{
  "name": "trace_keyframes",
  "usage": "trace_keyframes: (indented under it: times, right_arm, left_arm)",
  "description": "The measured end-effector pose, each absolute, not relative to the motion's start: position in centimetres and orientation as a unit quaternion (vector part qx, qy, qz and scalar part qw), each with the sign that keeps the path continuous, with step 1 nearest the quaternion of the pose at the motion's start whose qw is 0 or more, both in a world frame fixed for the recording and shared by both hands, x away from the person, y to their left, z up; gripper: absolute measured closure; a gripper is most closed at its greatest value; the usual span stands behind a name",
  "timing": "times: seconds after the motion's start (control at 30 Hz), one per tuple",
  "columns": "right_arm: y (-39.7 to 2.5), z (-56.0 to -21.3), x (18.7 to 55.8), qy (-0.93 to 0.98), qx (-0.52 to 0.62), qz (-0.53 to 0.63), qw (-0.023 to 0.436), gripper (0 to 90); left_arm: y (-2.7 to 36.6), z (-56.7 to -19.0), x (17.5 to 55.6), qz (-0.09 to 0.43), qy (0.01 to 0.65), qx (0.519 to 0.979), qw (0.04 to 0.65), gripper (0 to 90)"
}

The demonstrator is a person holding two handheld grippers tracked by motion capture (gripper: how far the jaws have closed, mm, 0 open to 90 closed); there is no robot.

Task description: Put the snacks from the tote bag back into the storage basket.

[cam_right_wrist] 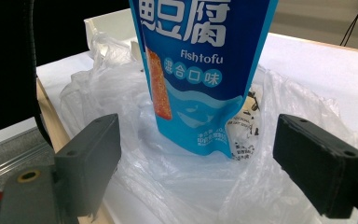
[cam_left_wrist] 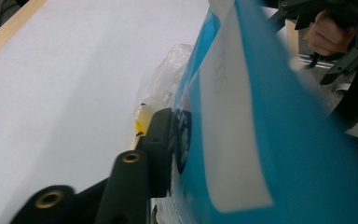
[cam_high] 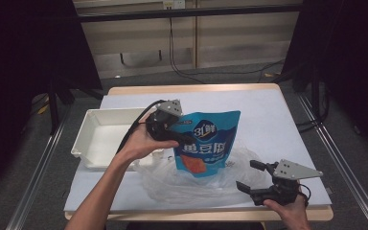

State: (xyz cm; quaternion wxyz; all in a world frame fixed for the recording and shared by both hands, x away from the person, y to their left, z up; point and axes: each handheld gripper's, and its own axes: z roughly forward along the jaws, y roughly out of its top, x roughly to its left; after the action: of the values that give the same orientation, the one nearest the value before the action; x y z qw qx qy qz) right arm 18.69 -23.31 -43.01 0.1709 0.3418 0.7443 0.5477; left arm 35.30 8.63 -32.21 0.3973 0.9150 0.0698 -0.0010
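The blue fish tofu pouch (cam_high: 206, 141) hangs upright over the middle of the table, its bottom edge resting in or just above the crumpled clear plastic bag (cam_high: 182, 184) that spreads out beneath and in front of it. The left gripper (cam_high: 179, 135) has the pouch pinched by its upper left edge; in the left gripper view one black jaw lies flat against the printed face of the pouch (cam_left_wrist: 261, 140) while the other is hidden behind the film, so the grip looks firm, though how deep the bite goes is hard to judge from that angle. The right gripper (cam_high: 249, 176) waits just to the right of the pouch, low over the bag's near edge, jaws spread wide with nothing between them; its own view looks straight between its jaws at the pouch's lower half (cam_right_wrist: 200, 70) and the bag's folds (cam_right_wrist: 177, 186) around it. To the left of the pouch sits a white tray (cam_high: 84, 139), apparently bare. The step in hand looks like lifting the pouch clear of the bag, probably on its way to the tray. The next move likely calls for the right gripper to pin or pinch the loose plastic so it stays down while the left raises the pouch free and carries it leftward.
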Motion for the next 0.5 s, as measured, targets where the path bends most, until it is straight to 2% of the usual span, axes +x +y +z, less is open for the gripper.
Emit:
trace_keyframes:
  times: [0.13, 0.33, 0.5]
  right_arm:
    - [-23.28, -43.02, 18.66, 0.745, 0.342, 0.547, 0.171, 14.8]
    - [-23.26, -42.97, 18.54, 0.743, 0.343, 0.548, 0.171, 14.8]
    - [-23.28, -43.0, 18.58, 0.744, 0.344, 0.547, 0.171, 14.8]
  left_arm:
    - [8.58, -32.32, 35.22, -0.002, 0.058, 0.916, 0.396, 77.5]
    - [8.41, -32.51, 35.48, -0.013, 0.055, 0.916, 0.397, 89.0]
    - [8.3, -32.5, 35.58, -0.007, 0.048, 0.916, 0.398, 90.0]
